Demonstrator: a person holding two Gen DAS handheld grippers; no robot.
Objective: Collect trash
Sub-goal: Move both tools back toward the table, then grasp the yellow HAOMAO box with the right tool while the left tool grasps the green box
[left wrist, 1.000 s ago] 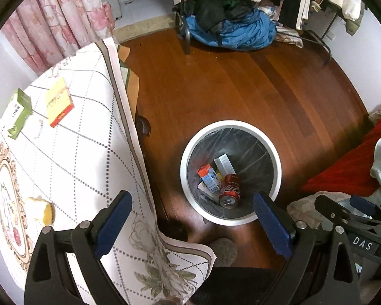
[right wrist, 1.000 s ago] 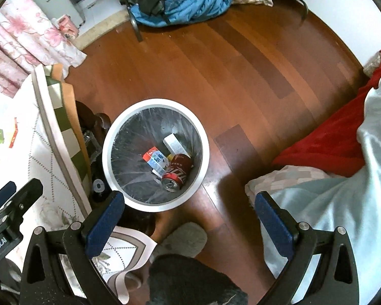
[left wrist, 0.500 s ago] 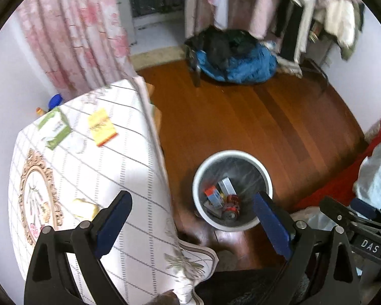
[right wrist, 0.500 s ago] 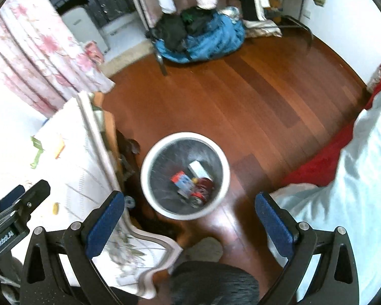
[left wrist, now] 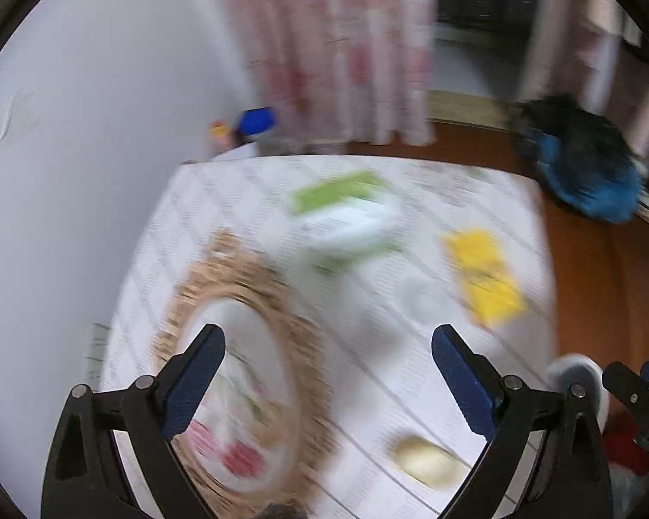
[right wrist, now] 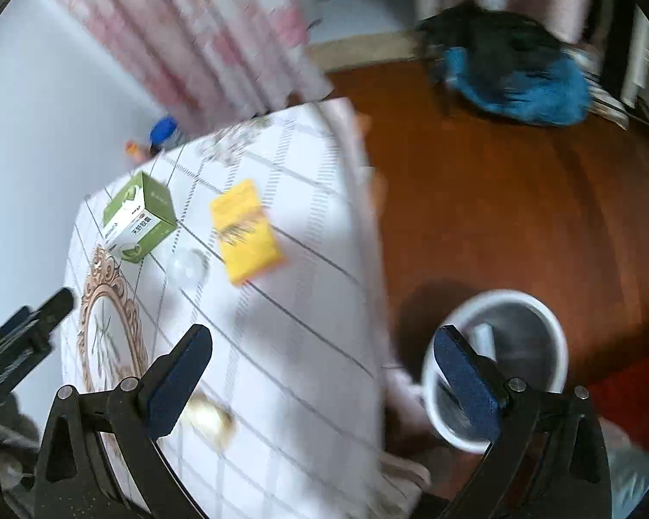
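Both views are blurred by motion. The left gripper (left wrist: 328,361) is seen above the desk (left wrist: 411,372), which is covered with a white checked cloth; its blue-padded fingers (left wrist: 194,382) are spread wide and nothing is held between them. The right gripper (right wrist: 322,361) is also spread wide and empty, over the desk's right edge.

On the desk several pieces of trash are lying. A green and white box (right wrist: 139,217) is placed near the far left corner, and a yellow packet (right wrist: 245,229) is just to its right. A small clear round item (right wrist: 189,264) is seen between them, nearer to the camera. A pale yellow lump (left wrist: 426,462) rests near the front edge of the desk, close to the left gripper's right finger.

The white trash bin (right wrist: 536,302) stands on the wooden floor (right wrist: 519,199) beside the desk, partly hidden behind the right gripper's right finger. A white item is visible inside it, but the contents cannot be told clearly.
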